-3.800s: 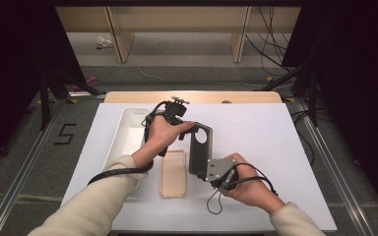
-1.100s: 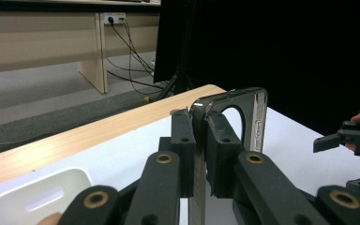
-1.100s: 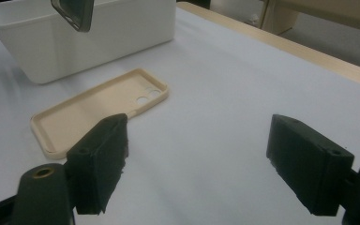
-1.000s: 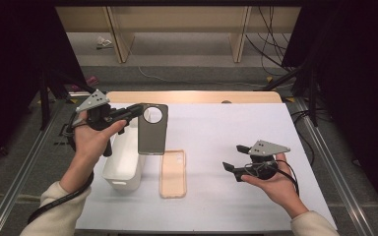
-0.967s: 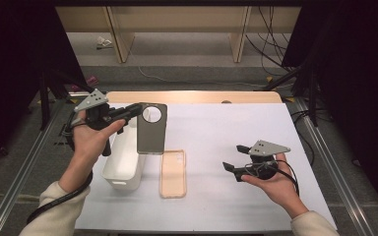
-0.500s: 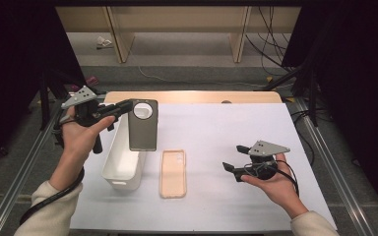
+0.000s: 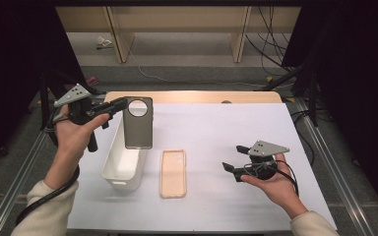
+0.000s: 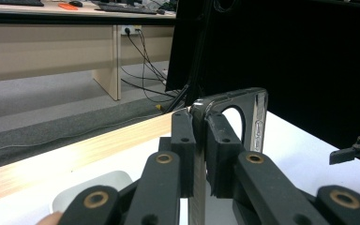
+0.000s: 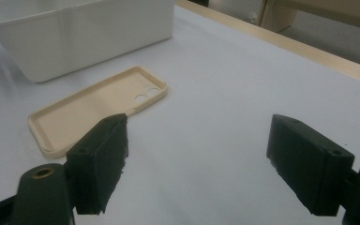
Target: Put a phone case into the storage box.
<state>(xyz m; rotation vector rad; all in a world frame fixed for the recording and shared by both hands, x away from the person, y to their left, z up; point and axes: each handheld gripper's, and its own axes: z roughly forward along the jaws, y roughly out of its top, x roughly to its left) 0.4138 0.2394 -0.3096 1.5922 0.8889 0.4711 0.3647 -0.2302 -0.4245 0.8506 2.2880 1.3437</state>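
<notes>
The left claw (image 7: 119, 104) is clamped on the top edge of a dark case (image 7: 138, 123), its jaws pressed tight on the rim beside the round camera hole. The case hangs upright from that grip, in the air over the far end of the bin (image 7: 123, 162), clear of the bin's rim. In the left gripper view the same case (image 8: 243, 119) stands edge-on between the two black jaws, pinched with no gap.

The bin is a white oblong tub standing on the left part of the white surface (image 7: 216, 128), its long side running away from the person. What can be seen of its inside is bare white (the hanging case covers part of the far end, so that corner cannot be judged). In the right gripper view its wall (image 9: 89, 33) rises just behind the tan case.

Just right of the bin, close but apart from it, a tan case (image 7: 173, 173) lies flat with its hollow side up.

Well to the right, the right claw (image 7: 236, 162) is held low over the surface with its jaws spread wide and nothing between them; it points toward the tan case (image 9: 98, 105).
</notes>
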